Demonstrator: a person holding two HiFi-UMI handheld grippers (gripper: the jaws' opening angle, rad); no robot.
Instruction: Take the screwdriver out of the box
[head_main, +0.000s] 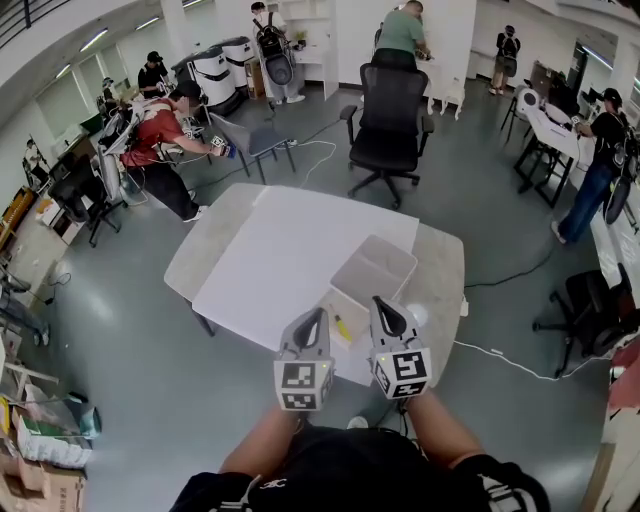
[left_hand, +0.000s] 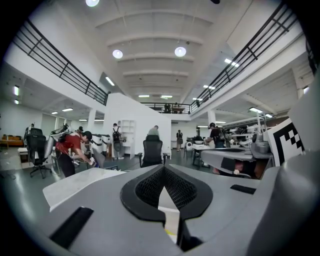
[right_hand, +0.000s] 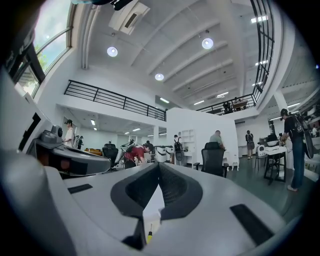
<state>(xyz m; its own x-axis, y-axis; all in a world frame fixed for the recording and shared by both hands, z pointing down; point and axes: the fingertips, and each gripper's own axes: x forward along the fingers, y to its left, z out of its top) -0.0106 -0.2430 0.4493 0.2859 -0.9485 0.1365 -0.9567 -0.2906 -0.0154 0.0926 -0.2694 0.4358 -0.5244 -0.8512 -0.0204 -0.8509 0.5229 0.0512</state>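
Right tool (head_main: 382, 305) closed, near box (head_main: 392, 262) edge

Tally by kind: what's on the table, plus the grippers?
screwdriver: 1, yellow
clear box pieces: 2, one farther back, one under the screwdriver; can't tell which is the lid
grippers: 2, left gripper and right gripper, both shut, empty
total: 5

Grey table (head_main: 195, 262) w/ white sheet (head_main: 290, 250) on top, clear box (head_main: 375, 262) on sheet.
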